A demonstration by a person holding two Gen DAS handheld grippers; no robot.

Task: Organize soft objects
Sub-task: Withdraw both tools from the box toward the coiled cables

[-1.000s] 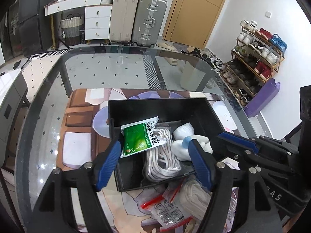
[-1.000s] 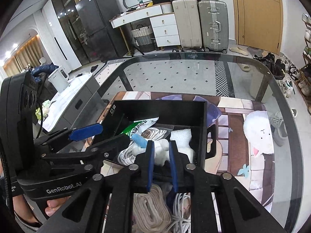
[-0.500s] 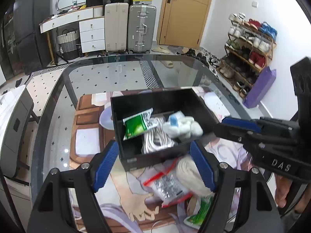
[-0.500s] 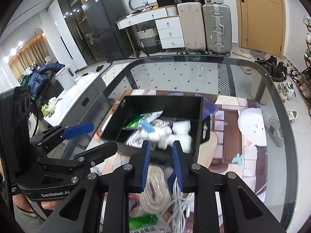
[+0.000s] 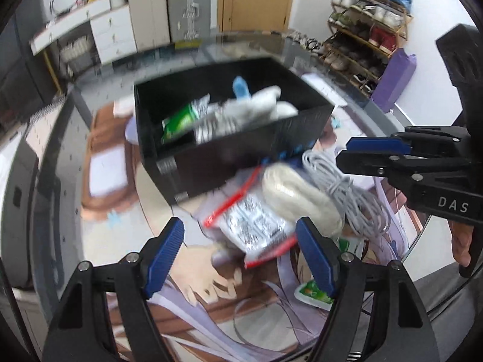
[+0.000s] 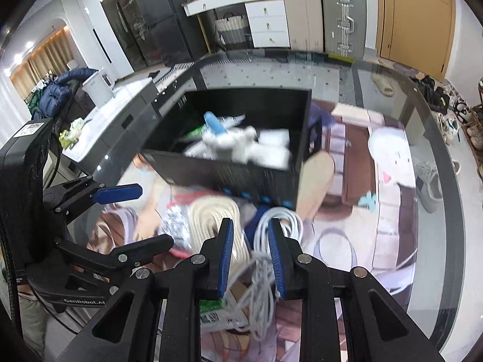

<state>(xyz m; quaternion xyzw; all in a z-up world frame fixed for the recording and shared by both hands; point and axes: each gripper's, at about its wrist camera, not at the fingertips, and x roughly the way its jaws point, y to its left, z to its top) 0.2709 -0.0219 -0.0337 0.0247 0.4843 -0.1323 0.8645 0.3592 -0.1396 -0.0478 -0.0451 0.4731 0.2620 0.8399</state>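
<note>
A black bin [image 5: 229,154] [image 6: 241,169] sits on the glass table and holds a white plush toy with a blue ear [image 5: 256,102] [image 6: 232,138], a green packet [image 5: 178,120] and white rope. In front of it lie a red-edged clear bag [image 5: 253,226], a beige rope coil [image 5: 299,193] [image 6: 211,214] and a grey-white cable bundle [image 5: 341,181] [image 6: 271,226]. My left gripper [image 5: 240,253] is open and empty above the clear bag. My right gripper [image 6: 250,253] is partly open and empty over the cable bundle.
A printed mat [image 5: 211,301] covers the table's middle. A green packet [image 5: 314,292] lies near the front edge. The curved glass table edge [image 6: 434,163] runs to the right. Suitcases [image 6: 341,21], drawers and a shoe rack [image 5: 368,30] stand beyond.
Both grippers pulled back from the bin toward the loose items. My right gripper let go of the plush toy, which now lies in the bin, and its jaws widened.
</note>
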